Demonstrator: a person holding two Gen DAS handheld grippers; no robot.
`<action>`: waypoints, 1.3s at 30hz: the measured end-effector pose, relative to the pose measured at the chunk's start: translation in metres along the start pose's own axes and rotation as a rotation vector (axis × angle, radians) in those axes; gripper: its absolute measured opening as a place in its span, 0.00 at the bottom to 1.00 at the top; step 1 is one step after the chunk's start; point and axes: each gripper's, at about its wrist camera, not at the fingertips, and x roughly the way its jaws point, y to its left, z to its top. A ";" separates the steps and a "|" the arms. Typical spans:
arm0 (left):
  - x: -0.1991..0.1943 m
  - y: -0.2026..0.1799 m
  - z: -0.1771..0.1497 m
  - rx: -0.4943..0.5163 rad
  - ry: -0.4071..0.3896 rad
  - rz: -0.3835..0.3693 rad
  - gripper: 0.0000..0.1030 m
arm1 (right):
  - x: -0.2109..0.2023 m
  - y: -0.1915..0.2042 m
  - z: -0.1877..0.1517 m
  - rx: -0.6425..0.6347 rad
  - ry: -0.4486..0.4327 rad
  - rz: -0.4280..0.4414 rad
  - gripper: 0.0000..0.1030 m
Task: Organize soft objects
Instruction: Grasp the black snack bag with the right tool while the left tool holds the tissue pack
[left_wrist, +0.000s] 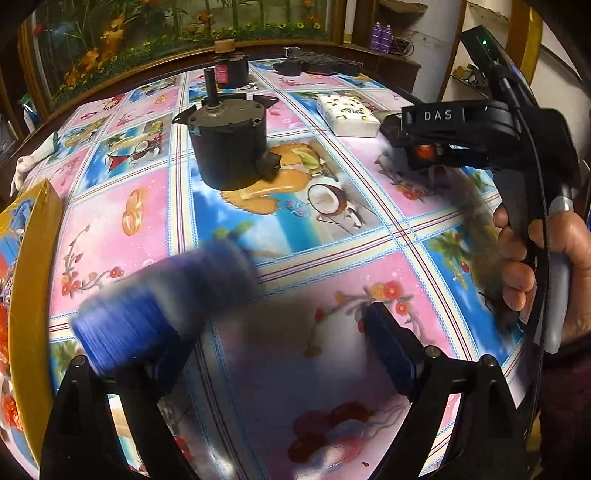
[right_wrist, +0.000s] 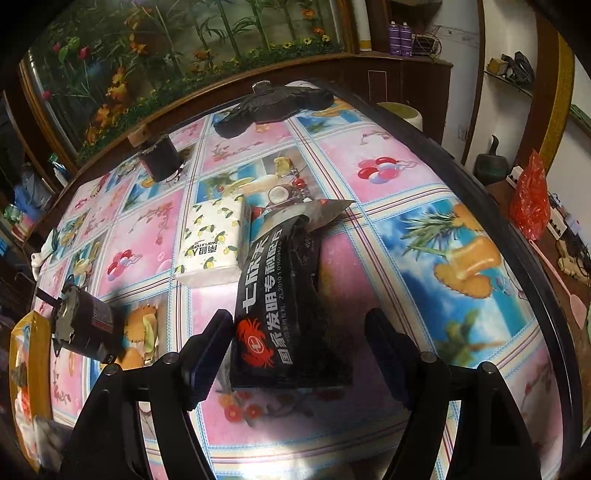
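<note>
In the right wrist view a black packet (right_wrist: 284, 314) with white lettering and a red crab lies on the tablecloth, its far end leaning on a white tissue pack (right_wrist: 210, 240). My right gripper (right_wrist: 297, 315) is open around the packet's near end. The left finger (right_wrist: 210, 350) is close to the packet's edge and the right finger (right_wrist: 388, 350) stands apart from it. In the left wrist view my left gripper (left_wrist: 269, 306) is open wide over bare tablecloth, with its left pad (left_wrist: 147, 321) blurred. The tissue pack (left_wrist: 347, 114) lies far off to the right.
A dark motor (left_wrist: 229, 147) stands mid-table, seen lying at the left (right_wrist: 85, 332) in the right wrist view. A second motor (left_wrist: 231, 70) and a black object (left_wrist: 317, 66) sit at the back. A yellow box (left_wrist: 33, 295) lies at the left edge, near a white cloth (left_wrist: 26, 162). A hand (left_wrist: 535, 258) grips the right gripper's handle.
</note>
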 end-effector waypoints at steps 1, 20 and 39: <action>-0.002 0.003 0.000 -0.017 -0.009 -0.012 0.83 | 0.002 0.003 0.001 -0.007 0.001 -0.008 0.71; -0.052 0.028 -0.019 -0.124 -0.114 -0.169 0.19 | -0.039 0.006 -0.035 -0.065 -0.040 0.077 0.54; -0.078 0.096 -0.014 -0.242 -0.173 -0.056 0.72 | -0.091 0.030 -0.086 -0.164 -0.039 0.202 0.54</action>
